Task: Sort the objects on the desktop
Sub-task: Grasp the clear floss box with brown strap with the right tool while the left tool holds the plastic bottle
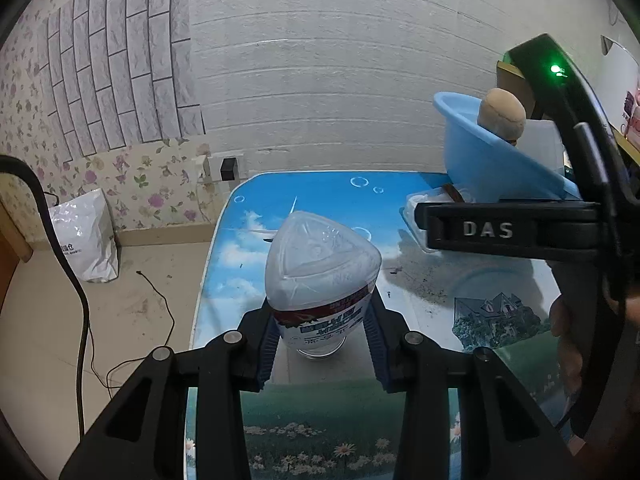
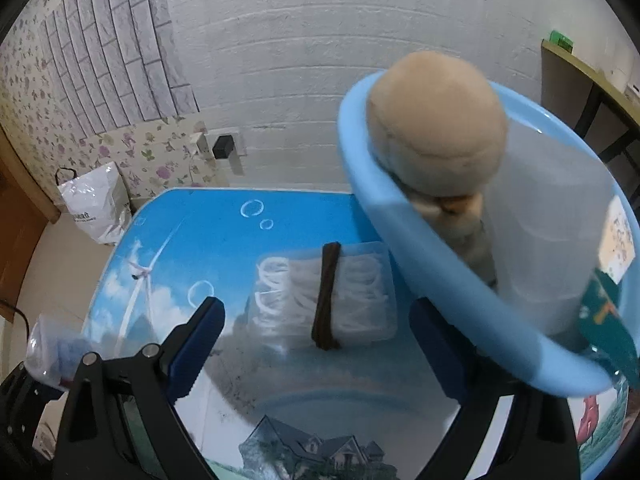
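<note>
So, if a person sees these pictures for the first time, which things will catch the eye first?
Probably the clear plastic bottle, clamped in the left gripper with its three-sided base toward the camera, above the picture-printed table. Next, the tilted blue basin at the right, with a tan plush toy and a translucent container inside. The open right gripper is beside the basin, above a packet of white cord.

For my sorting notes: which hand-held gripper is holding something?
The left hand-held gripper: its fingers clamp a clear bottle. The right hand-held gripper is open and empty.
</note>
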Demonstrator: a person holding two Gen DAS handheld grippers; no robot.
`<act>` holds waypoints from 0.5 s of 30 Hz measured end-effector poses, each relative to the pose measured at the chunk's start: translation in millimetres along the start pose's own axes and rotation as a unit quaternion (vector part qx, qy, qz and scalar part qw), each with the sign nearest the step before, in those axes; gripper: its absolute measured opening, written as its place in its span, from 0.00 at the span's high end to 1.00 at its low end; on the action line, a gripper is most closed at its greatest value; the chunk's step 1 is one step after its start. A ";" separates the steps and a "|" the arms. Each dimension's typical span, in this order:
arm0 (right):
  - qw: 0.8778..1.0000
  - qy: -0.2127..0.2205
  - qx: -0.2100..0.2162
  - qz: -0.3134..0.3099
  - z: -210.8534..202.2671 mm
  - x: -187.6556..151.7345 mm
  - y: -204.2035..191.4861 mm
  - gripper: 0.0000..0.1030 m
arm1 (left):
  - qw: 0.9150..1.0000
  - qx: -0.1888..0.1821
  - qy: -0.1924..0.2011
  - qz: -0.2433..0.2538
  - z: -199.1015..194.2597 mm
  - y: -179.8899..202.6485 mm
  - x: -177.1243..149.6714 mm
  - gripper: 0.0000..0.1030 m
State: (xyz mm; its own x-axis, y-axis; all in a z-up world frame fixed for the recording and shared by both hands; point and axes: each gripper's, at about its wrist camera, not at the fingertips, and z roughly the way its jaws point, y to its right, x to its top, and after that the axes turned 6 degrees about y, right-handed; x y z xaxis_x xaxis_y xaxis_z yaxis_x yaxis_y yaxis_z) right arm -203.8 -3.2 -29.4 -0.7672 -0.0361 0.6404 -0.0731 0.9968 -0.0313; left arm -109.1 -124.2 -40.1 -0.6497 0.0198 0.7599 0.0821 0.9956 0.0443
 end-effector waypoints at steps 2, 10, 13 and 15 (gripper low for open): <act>1.000 -0.007 -0.004 -0.021 3.1 -1.3 -4.0 0.23 | 1.000 0.000 0.000 -0.002 0.7 -0.9 -1.1 0.64; 0.999 -0.004 0.027 -0.023 -16.8 -17.2 17.2 0.23 | 1.000 0.013 -0.002 -0.009 -4.2 5.7 -0.6 0.64; 0.999 -0.002 0.034 -0.026 -30.0 -28.3 25.3 0.23 | 1.000 0.013 -0.003 -0.009 -8.8 14.6 -0.8 0.64; 0.999 -0.002 0.039 -0.029 -38.5 -37.6 31.2 0.23 | 1.000 0.012 -0.004 -0.005 -12.3 24.1 -2.3 0.64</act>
State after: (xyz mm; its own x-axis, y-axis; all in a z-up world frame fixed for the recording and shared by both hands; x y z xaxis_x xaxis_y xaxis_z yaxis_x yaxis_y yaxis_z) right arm -152.7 31.9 -24.9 -0.7623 -0.0941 0.6403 -0.1667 0.9845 -0.0538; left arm -96.4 -101.4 -32.7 -0.6562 0.0097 0.7546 0.0571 0.9977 0.0368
